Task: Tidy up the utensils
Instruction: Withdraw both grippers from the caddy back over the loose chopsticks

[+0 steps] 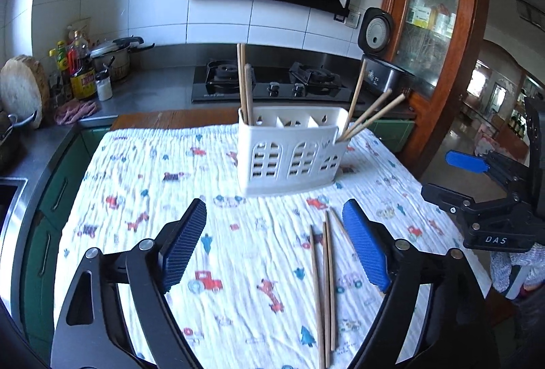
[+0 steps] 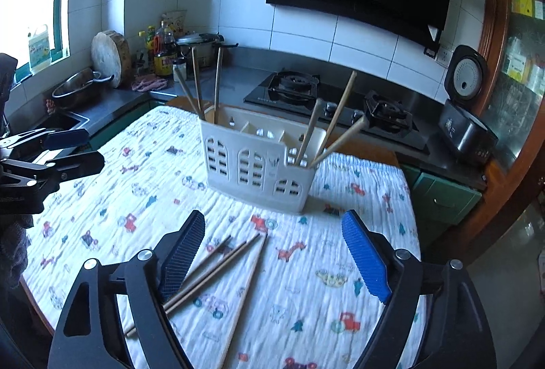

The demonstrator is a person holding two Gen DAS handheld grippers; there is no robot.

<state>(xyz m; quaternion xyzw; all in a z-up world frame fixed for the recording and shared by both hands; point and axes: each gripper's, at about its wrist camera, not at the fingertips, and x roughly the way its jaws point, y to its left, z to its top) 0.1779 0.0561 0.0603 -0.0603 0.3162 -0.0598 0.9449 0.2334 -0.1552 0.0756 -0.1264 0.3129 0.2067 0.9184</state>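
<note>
A white utensil caddy (image 1: 289, 152) (image 2: 259, 164) with window cut-outs stands on the patterned cloth, wooden chopsticks upright in its left end (image 1: 243, 82) (image 2: 204, 82) and leaning out of its right end (image 1: 369, 113) (image 2: 332, 123). Three loose chopsticks (image 1: 325, 287) (image 2: 218, 273) lie on the cloth in front of it. My left gripper (image 1: 274, 246) is open above the cloth, the loose chopsticks just inside its right finger. My right gripper (image 2: 274, 253) is open too, with those chopsticks near its left finger. Neither holds anything.
The cloth-covered table (image 1: 143, 185) sits before a counter with a gas hob (image 1: 269, 82), bottles (image 1: 80, 69), a pot and a round chopping board (image 1: 22, 89). An open rice cooker (image 2: 466, 117) stands at the right. A steel bowl (image 2: 76, 89) sits by the sink.
</note>
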